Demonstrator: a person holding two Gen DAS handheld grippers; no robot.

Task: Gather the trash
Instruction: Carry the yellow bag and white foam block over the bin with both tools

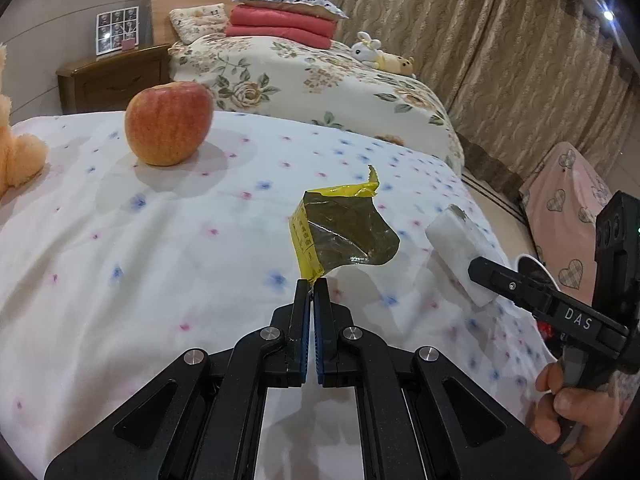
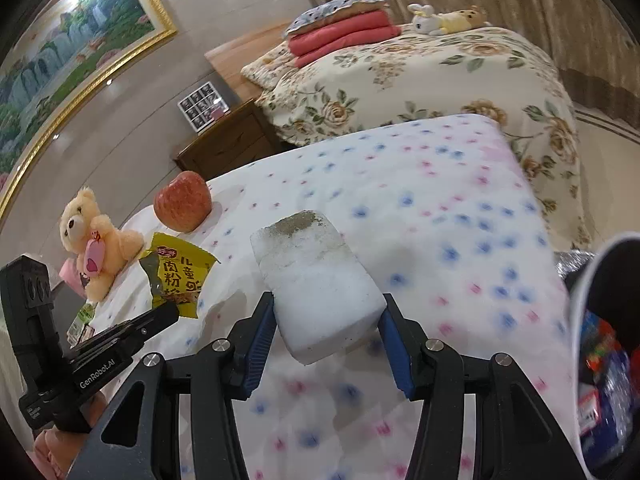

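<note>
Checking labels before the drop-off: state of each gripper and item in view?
left gripper: shut on the yellow wrapper, held above the bed.
right gripper: shut on the white sponge, dirty end pointing away.
apple: upright on the bedspread, untouched.
teddy bear: sitting beside the apple.
trash bin: already holding rubbish.

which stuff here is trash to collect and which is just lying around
Trash for the job:
- yellow snack wrapper, pinched in the left gripper
- dirty white foam block, between the right gripper's pads

Just lying about:
- apple
- teddy bear
</note>
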